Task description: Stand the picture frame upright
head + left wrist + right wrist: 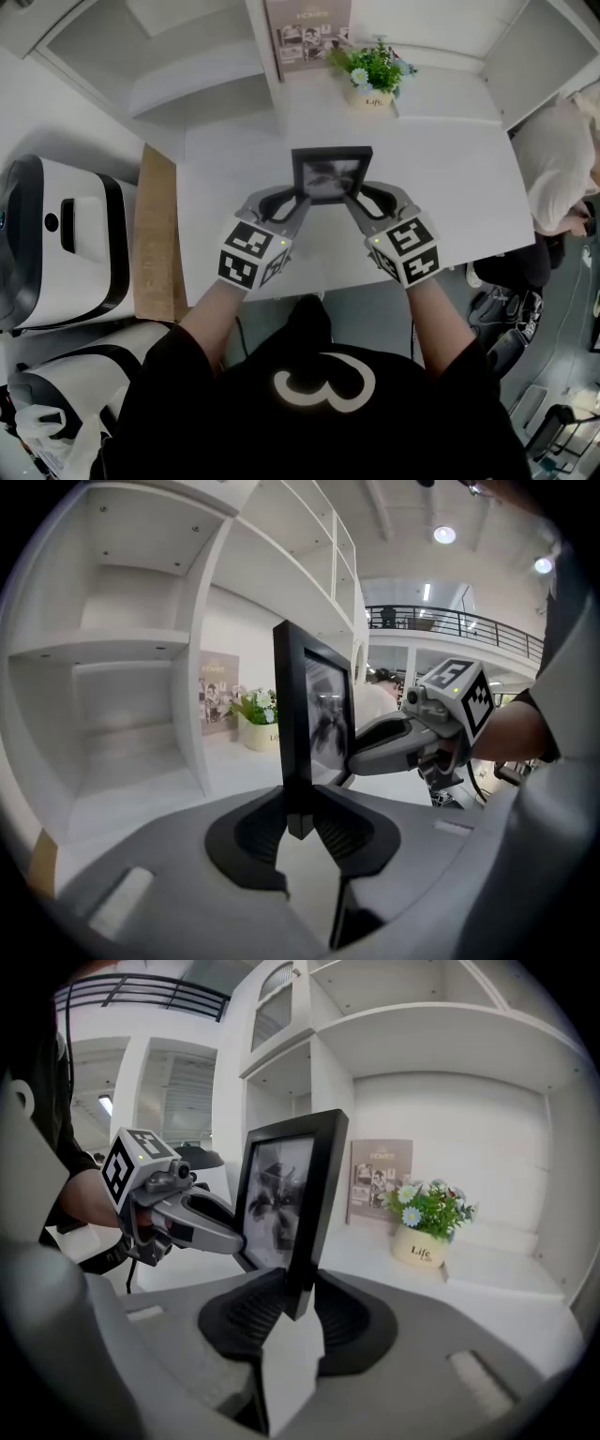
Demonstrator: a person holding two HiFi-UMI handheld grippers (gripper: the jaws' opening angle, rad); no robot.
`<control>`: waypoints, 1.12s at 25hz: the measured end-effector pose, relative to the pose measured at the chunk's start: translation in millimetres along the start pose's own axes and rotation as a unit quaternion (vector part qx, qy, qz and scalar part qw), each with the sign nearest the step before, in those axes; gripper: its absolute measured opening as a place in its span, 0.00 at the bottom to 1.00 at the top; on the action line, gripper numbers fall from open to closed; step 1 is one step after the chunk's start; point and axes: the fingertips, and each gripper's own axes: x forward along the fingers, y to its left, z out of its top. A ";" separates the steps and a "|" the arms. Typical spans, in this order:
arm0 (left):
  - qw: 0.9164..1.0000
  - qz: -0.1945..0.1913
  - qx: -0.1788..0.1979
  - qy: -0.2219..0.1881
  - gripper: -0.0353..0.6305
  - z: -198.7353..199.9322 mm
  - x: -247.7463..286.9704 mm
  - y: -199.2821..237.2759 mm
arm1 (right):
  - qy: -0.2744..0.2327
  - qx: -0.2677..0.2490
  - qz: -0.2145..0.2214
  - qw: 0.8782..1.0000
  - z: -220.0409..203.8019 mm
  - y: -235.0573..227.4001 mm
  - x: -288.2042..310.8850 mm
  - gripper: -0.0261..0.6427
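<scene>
two grips on: left gripper [298,201] and right gripper [356,201] pinch the picture frame [331,176] by its lower corners, upright mid-picture over the white table [450,187]. standing step looks nearly done; next needs steady seating, gentle release.

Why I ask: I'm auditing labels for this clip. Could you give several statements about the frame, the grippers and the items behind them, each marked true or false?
1. The left gripper and the right gripper both grip the picture frame. True.
2. The picture frame lies face down on the table. False: it stands upright between the two grippers, each clamped on a lower corner.
3. A potted plant stands beyond the frame. True.
4. The right gripper's jaws are empty. False: the frame's edge sits between them.
5. In the head view the potted plant is left of the printed card. False: it is right of it.
</scene>
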 end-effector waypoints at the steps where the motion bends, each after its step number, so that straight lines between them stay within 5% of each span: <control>1: 1.000 0.004 0.006 -0.003 0.19 0.2 3.6 6.7 | -0.001 -0.006 -0.005 1.000 2.1 -3.0 6.6 0.19; 6: 0.999 0.034 0.042 0.000 0.20 -7.7 23.4 42.4 | 0.005 -0.031 -0.019 0.999 5.8 -16.0 45.7 0.19; 14: 0.997 0.060 0.036 0.033 0.20 -33.0 48.4 89.6 | 0.045 -0.058 -0.026 0.997 -3.7 -27.0 104.5 0.19; 20: 0.995 0.075 0.031 0.066 0.20 -55.4 56.8 103.8 | 0.062 -0.072 -0.027 0.995 -18.0 -23.5 124.6 0.19; 28: 0.994 0.084 0.040 0.059 0.20 -61.1 56.9 104.9 | 0.059 -0.072 -0.036 0.995 -21.1 -22.7 128.0 0.19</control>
